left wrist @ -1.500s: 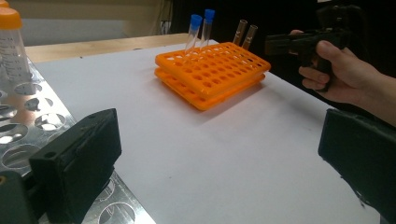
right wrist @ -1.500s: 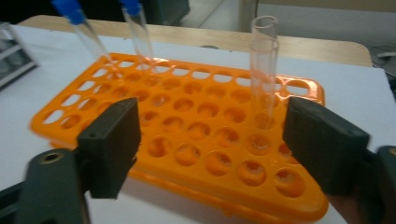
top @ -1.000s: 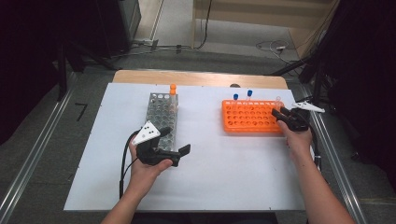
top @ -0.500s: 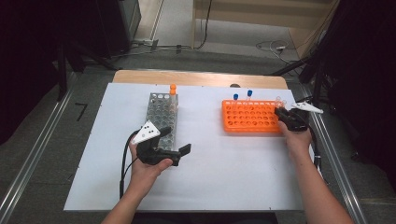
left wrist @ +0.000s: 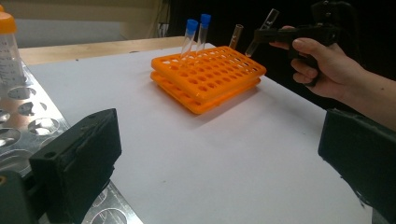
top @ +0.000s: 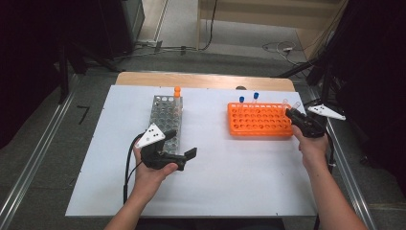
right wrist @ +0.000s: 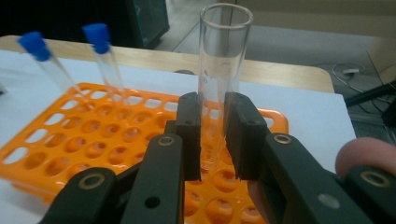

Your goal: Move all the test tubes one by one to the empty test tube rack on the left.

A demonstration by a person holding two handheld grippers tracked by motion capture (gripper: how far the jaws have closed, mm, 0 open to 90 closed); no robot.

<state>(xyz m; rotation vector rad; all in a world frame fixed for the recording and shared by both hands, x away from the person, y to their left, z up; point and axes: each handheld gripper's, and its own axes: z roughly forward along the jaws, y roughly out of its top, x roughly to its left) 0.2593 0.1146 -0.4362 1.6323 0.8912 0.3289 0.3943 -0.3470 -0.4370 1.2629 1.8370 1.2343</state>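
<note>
An orange tube rack (top: 258, 120) lies at the right of the white table. Two blue-capped tubes (top: 256, 97) stand at its far edge, and a clear tube (top: 286, 102) stands near its far right corner. My right gripper (top: 296, 115) is shut on another clear uncapped tube (right wrist: 223, 70), held tilted just above the rack's right end (right wrist: 116, 135). The left gripper view shows this tube (left wrist: 261, 30) clear of the holes. My left gripper (top: 181, 145) stands open with nothing in it, beside the near end of a metal rack (top: 165, 120). That rack holds one orange-capped tube (top: 177, 93).
The white table top (top: 230, 182) stretches bare between the two racks and toward the near edge. A wooden strip (top: 201, 80) runs along the far side. Metal rails (top: 28, 163) flank the table on the floor. The left gripper's cable (top: 128, 167) loops by the wrist.
The right gripper has shifted slightly at the orange rack's right end with the clear tube in its jaws. The left gripper has stayed where it was.
</note>
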